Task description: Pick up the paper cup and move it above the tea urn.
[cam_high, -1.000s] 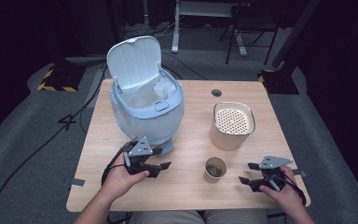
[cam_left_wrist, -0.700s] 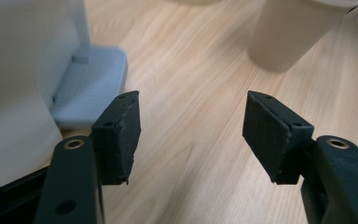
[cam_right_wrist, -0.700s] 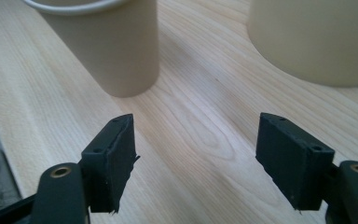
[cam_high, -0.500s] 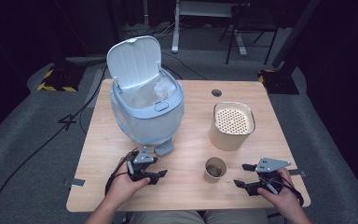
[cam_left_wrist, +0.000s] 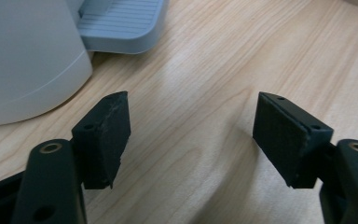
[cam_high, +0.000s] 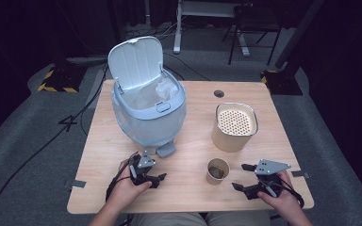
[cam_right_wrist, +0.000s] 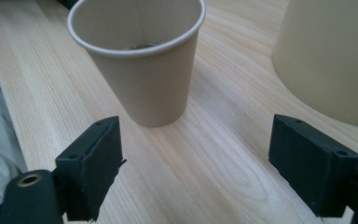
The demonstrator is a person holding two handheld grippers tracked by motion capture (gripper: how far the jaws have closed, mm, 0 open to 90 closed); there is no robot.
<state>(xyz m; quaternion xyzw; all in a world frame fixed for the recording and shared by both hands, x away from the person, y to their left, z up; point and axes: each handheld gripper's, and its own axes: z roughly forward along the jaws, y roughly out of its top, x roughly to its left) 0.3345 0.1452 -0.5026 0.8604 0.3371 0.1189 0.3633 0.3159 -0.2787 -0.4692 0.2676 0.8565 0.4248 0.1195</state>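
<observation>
A small paper cup (cam_high: 218,170) stands upright on the near part of the wooden table (cam_high: 193,141), a little right of the middle, with something dark at its bottom. In the right gripper view the cup (cam_right_wrist: 140,60) sits just beyond the jaws and toward their left side, apart from both pads, its rim open and its tan wall bare.

The right gripper (cam_high: 242,177) lies low over the table just right of the cup, held in the person's right hand (cam_high: 278,197) at the near right edge, its grey plate on top. Its jaws have just been opening and now stand wide, with only bare wood between them (cam_right_wrist: 196,163).

Just beyond the cup, toward the far right, stands a taller beige canister (cam_high: 234,126) with a perforated top; its wall (cam_right_wrist: 335,56) rises at the right of the right gripper view.

The left gripper (cam_high: 158,179) rests near the near left edge, held in the left hand (cam_high: 127,188), pointing right toward the cup but well apart from it. Its jaws have also just been opening; they stand wide over empty tabletop (cam_left_wrist: 191,135).

Just beyond the left gripper is a pale blue pedal bin (cam_high: 148,113), lid raised, a white liner and crumpled paper inside. Its foot pedal (cam_high: 166,149) juts toward the near side, close to the left gripper; the pedal (cam_left_wrist: 121,25) and the bin's rounded wall show at the top left of the left gripper view.
</observation>
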